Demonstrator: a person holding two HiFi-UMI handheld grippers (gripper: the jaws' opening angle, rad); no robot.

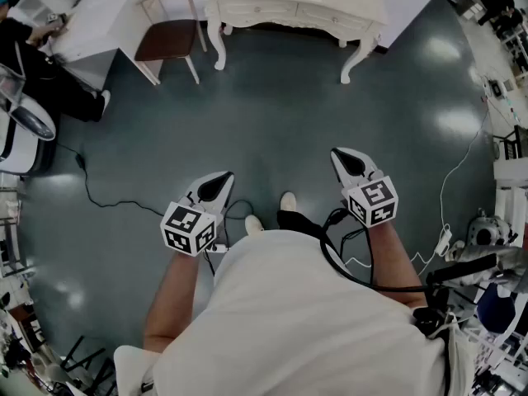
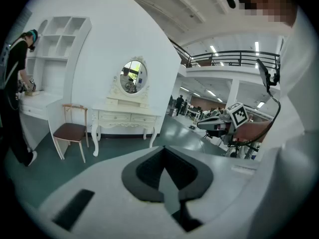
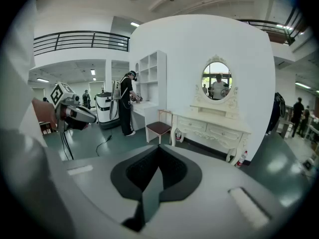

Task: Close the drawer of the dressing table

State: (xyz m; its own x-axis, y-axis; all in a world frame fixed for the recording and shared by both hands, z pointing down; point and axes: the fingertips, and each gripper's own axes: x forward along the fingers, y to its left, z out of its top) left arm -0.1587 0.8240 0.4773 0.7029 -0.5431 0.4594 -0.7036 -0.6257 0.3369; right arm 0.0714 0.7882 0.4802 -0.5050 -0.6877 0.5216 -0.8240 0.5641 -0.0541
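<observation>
The cream dressing table (image 1: 293,11) stands against the far wall, well away from me across the grey floor. Its oval mirror (image 2: 133,76) sits on top. Both front drawers (image 2: 128,118) look flush with the frame in the two gripper views. My left gripper (image 1: 221,180) and right gripper (image 1: 342,157) hover side by side above the floor, pointing toward the table. Each is shut, jaws together with nothing between them. The left gripper view shows the right gripper (image 2: 209,125) off to its side. The right gripper view looks at the table (image 3: 214,128) from an angle.
A chair with a brown seat (image 1: 169,40) stands left of the table. A person in black (image 1: 33,64) works at a white desk beside a white machine (image 1: 16,134). A black cable (image 1: 99,196) lies on the floor. Equipment (image 1: 495,246) crowds the right edge.
</observation>
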